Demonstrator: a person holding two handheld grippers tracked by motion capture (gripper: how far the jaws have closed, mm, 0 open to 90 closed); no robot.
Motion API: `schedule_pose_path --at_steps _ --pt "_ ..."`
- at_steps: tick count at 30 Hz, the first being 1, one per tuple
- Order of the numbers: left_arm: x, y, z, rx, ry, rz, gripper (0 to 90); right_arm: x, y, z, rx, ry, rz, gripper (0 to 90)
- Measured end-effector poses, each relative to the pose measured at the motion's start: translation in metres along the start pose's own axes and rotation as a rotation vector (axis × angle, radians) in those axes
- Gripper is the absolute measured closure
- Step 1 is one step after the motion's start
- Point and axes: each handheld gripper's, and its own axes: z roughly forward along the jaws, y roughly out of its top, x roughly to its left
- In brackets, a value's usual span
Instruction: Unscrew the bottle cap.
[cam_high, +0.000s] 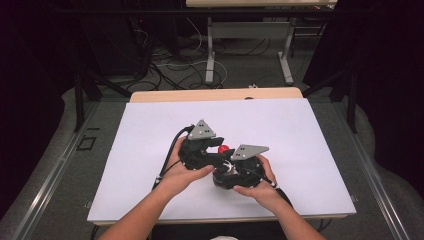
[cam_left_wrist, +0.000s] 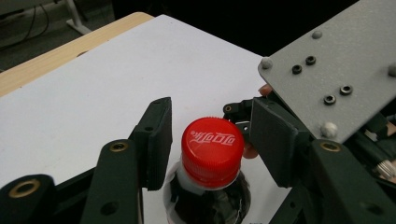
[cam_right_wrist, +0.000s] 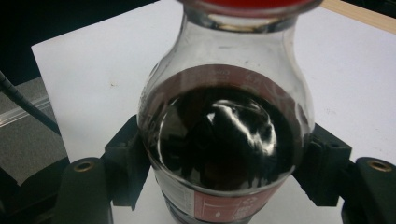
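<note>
Your right claw (cam_right_wrist: 224, 186) is clenched on the body of the cola bottle (cam_right_wrist: 224, 140) — both pads press the glossy wall just below the shoulder, and the bottle stands upright on the white sheet (cam_high: 150, 150) covering the desk (cam_high: 210, 94), about midway between its left and right edges and somewhat nearer the near edge than the far one. Your left claw (cam_left_wrist: 205, 135) sits up at the red cap (cam_left_wrist: 212, 151). Its jaws straddle the cap but look released: a clear gap shows on the one side and a narrower one on the other, so nothing is gripping the cap right now.

Here is what could bite you, as I judge it. If you close the left claw off-centre, one pad meets the cap first and pushes the neck sideways; the bottle could tilt in the right claw's hold. If you twist before the pads seat fully on the ridged rim, they may skate around the cap rather than turn it. The bottle wall is smooth and rounded, so a hard twist could spin the whole bottle inside the right claw. And the drink is dark and probably fizzy — a cap loosened quickly may let it foam out onto the sheet.
</note>
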Motion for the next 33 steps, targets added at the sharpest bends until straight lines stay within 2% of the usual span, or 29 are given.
schedule_pose_path --at_steps 5,6,12,13,18,22,25,29,33 --pt "0.009 -0.002 -0.002 0.023 -0.046 -0.002 50.0 0.001 0.001 -0.001 0.000 0.010 0.002 29.7" --pt "0.009 -0.003 0.000 0.011 -0.047 -0.015 50.6 0.001 0.001 -0.001 -0.006 0.008 0.001 29.7" --pt "0.009 -0.004 0.006 0.012 -0.078 -0.015 57.5 0.003 0.001 0.001 0.000 0.004 -0.004 29.7" --pt "0.009 -0.004 0.006 0.022 -0.080 -0.015 58.4 0.003 0.001 0.000 0.017 0.011 -0.005 29.7" --pt "0.000 -0.004 0.011 -0.006 0.000 -0.003 60.8 0.001 0.000 0.001 0.004 -0.004 0.006 29.7" --pt "-0.008 -0.004 0.014 -0.021 0.073 -0.046 61.0 0.001 0.000 0.001 0.000 -0.024 0.013 29.7" --pt "-0.012 -0.004 0.016 -0.031 0.114 -0.056 60.9 0.000 0.000 0.001 0.003 -0.039 0.018 29.8" --pt "-0.009 -0.002 0.016 -0.040 0.101 -0.066 57.2 -0.002 -0.001 0.000 -0.005 -0.035 0.030 29.7" --pt "-0.005 0.000 0.009 -0.036 0.056 -0.063 49.1 -0.003 -0.001 -0.002 -0.006 -0.028 0.025 29.6"
